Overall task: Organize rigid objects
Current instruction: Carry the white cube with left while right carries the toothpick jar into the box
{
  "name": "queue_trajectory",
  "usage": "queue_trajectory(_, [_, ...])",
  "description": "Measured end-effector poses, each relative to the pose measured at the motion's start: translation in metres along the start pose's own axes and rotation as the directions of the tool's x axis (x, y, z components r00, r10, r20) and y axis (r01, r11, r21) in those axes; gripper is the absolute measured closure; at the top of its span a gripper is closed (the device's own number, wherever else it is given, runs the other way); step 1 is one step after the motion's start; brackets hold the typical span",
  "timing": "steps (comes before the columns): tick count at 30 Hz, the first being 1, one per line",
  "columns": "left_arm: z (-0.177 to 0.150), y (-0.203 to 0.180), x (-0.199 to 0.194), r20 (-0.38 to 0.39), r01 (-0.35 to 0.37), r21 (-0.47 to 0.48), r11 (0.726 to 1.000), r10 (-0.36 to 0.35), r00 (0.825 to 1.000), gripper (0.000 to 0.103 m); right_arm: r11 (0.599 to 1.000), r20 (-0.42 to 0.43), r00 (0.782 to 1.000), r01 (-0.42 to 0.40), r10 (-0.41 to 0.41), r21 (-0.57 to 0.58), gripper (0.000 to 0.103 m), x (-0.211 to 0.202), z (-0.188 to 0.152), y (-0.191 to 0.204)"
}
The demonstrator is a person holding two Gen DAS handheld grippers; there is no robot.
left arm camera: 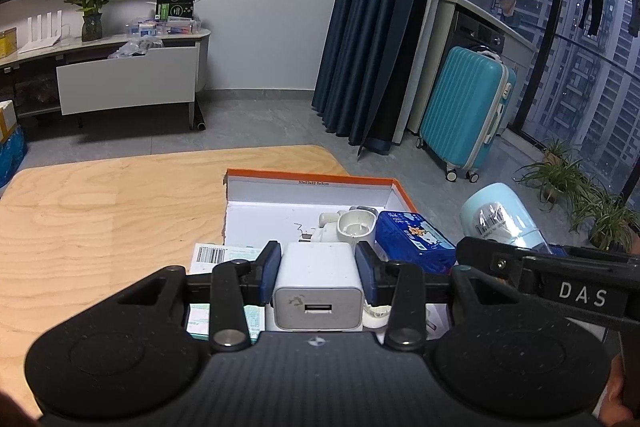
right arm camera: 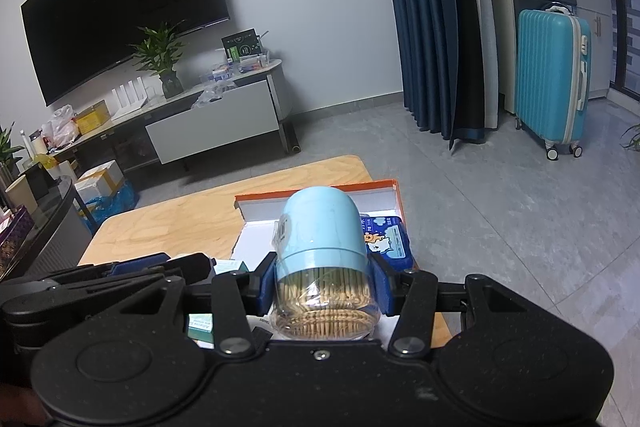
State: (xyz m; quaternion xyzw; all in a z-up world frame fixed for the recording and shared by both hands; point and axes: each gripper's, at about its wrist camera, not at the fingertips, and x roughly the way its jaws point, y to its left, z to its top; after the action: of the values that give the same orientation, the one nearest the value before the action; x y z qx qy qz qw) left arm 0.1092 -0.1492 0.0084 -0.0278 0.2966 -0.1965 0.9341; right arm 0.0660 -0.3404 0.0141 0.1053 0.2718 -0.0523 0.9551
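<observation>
Left gripper: clenched on a white USB charger, blue pads pressing its 2 side faces, port end toward the camera.
Right gripper: clenched on a toothpick jar, pads at the seam between the pale blue cap and the clear base full of toothpicks.
Box: an orange-rimmed box sits on the desk at 12 o'clock of both grippers, white inside.
Already in box: a blue tissue pack at its 3 o'clock side, a white cup-shaped holder just left of it.
Beside box: a barcoded carton lies at the box's 7 o'clock corner, partly under the left gripper.
Risk 1: the jar's cap could loosen under the squeeze; toothpicks would scatter.
Risk 2: the 2 grippers hang close together, so crossing paths over the box could knock the jar or the charger loose.
Risk 3: dropping the charger from height may bump the holder or tip it.
Risk 4: the box lies near the desk's right edge; a shove could push it off.
Surface: light plywood desk with rounded corners, bare at 9 o'clock.
Room: grey tile floor, a dark television above a low cabinet, blue curtains, a turquoise suitcase at 2 o'clock.
</observation>
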Motion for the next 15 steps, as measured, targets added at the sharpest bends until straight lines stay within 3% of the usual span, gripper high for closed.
queue_trajectory(15, [0.004, -0.001, 0.009, -0.02, 0.011, -0.003, 1.0, -0.011, 1.0, 0.062, 1.0, 0.0, 1.0, -0.002, 0.002, -0.001, 0.045, 0.012, 0.008, -0.003])
